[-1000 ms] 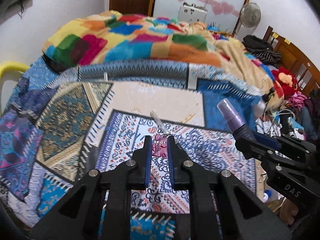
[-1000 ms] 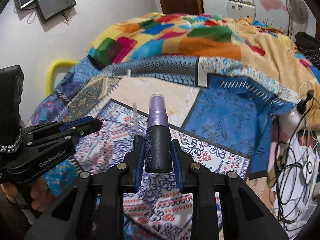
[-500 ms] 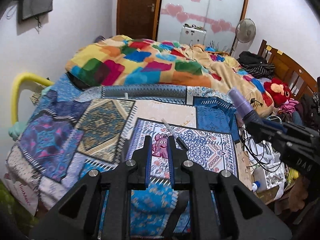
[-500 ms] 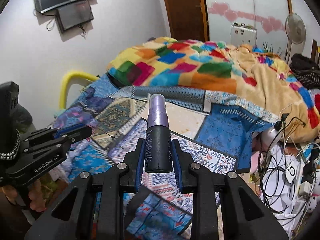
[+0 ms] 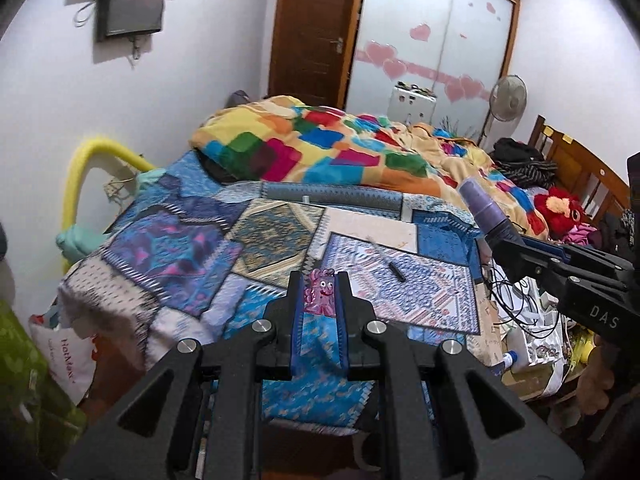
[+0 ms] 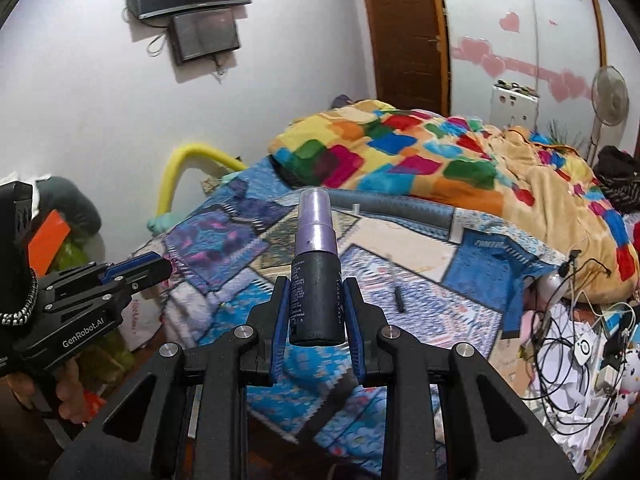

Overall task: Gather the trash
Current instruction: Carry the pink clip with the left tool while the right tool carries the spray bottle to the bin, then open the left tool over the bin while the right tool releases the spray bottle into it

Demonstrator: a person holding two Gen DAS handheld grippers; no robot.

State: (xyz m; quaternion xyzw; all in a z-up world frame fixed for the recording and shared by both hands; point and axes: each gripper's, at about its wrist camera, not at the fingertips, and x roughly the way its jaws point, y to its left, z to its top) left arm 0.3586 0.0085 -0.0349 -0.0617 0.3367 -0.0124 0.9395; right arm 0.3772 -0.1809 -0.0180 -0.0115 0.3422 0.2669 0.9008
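My left gripper (image 5: 319,286) is shut on a small pink wrapper (image 5: 319,297) printed with a cartoon animal, held above the foot of the bed. My right gripper (image 6: 317,294) is shut on a black spray bottle (image 6: 316,280) with a purple cap, standing upright between the blue pads. The right gripper (image 5: 500,236) also shows at the right of the left wrist view with the bottle (image 5: 482,208), and the left gripper (image 6: 160,268) shows at the left of the right wrist view. A black pen (image 5: 387,259) lies on the patterned bedspread (image 5: 180,240) ahead of both.
A colourful patchwork blanket (image 5: 340,148) is heaped on the far half of the bed. Cables and clutter (image 6: 580,344) crowd the floor at the right. A white bag (image 5: 66,354) and green bag (image 5: 24,364) sit at the lower left. A yellow tube (image 5: 86,172) arches by the wall.
Both grippers have risen and pulled back from the bedspread, so the bed looks smaller and farther. The wrapper and the bottle stay gripped. The pen stays on the bed.
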